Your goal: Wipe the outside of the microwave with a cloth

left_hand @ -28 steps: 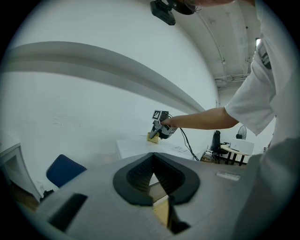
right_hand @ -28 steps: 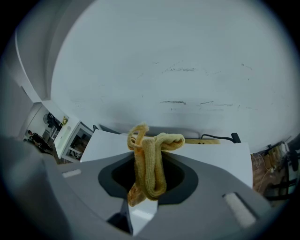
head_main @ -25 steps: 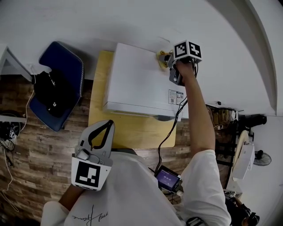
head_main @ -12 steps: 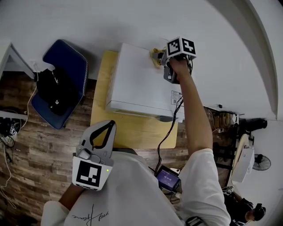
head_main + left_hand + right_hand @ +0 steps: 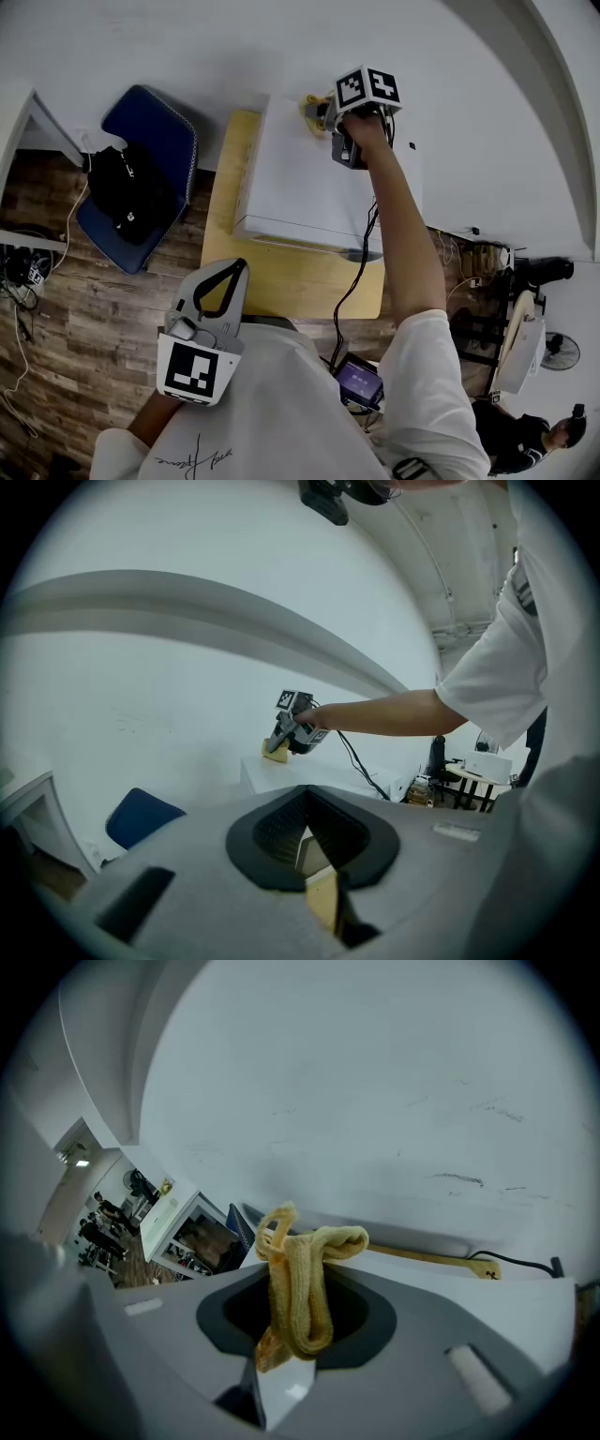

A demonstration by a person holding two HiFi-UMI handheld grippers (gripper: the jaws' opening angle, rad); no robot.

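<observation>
White wall (image 5: 187,47), wood-plank floor (image 5: 84,337) (dark, mottled), blue chair (image 5: 141,187) beside wooden table (image 5: 272,281).

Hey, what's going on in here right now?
A person is wiping a white microwave, which sits on a wooden table. The right gripper is shut on a yellow cloth, held at the back edge of the microwave's top, by the wall. The left gripper hangs shut and empty near the person's body.

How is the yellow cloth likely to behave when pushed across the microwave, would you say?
Probably floppy: the yellow cloth folds limply in the right hand-held gripper. It likely bunches rather than sliding flat on the microwave, and looks light.
</observation>
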